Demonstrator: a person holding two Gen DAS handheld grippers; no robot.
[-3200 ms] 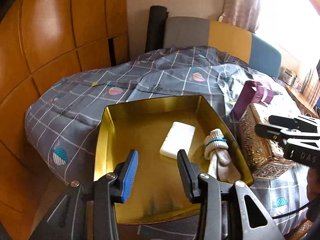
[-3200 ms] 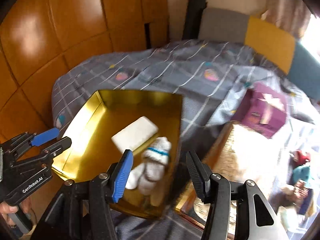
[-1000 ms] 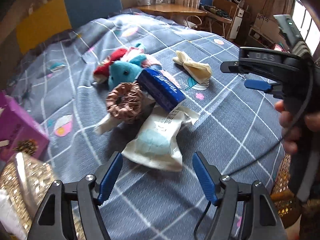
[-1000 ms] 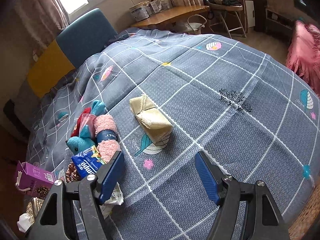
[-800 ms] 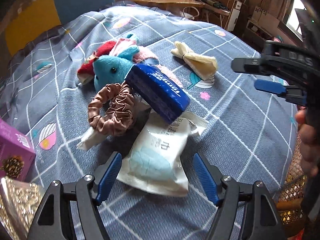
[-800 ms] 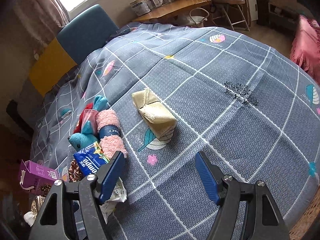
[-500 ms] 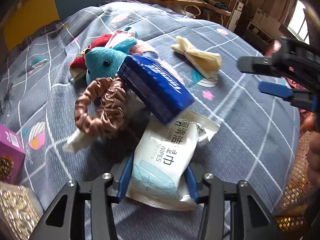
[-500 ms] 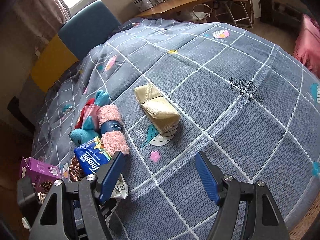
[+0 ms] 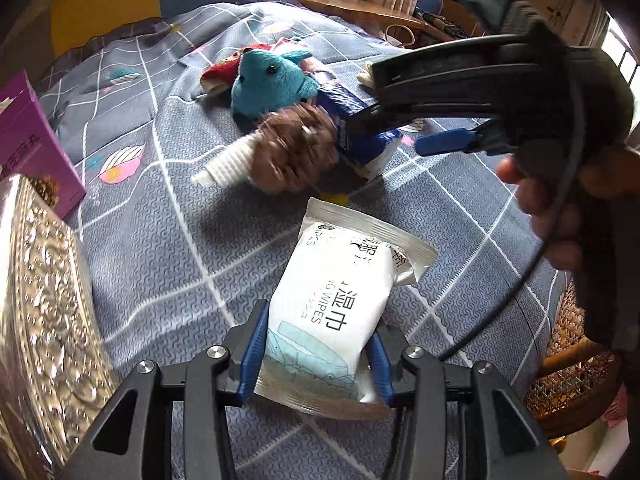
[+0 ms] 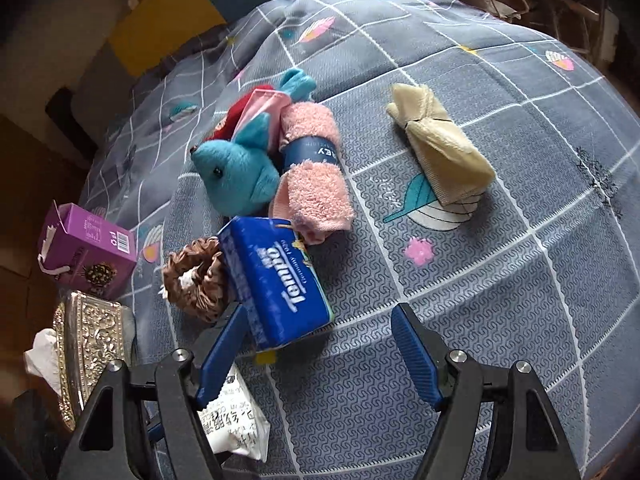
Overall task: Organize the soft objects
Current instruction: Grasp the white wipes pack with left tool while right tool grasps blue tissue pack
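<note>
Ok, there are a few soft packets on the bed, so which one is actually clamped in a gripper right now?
The white wet-wipes pack, pinched between the left gripper. The blue tissue pack only lies on the quilt ahead of the open right gripper.

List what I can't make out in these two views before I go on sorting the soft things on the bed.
- Brown scrunchie: motion-blurred in the left wrist view; its shape is smeared.
- Blue tissue pack: largely hidden there by the right gripper.
- Wet wipes pack: in the right wrist view, mostly covered by the gripper's frame.
- Red item: behind the blue plush, unidentifiable.
- Ornate metal box: cut off by the edge in both views.
</note>
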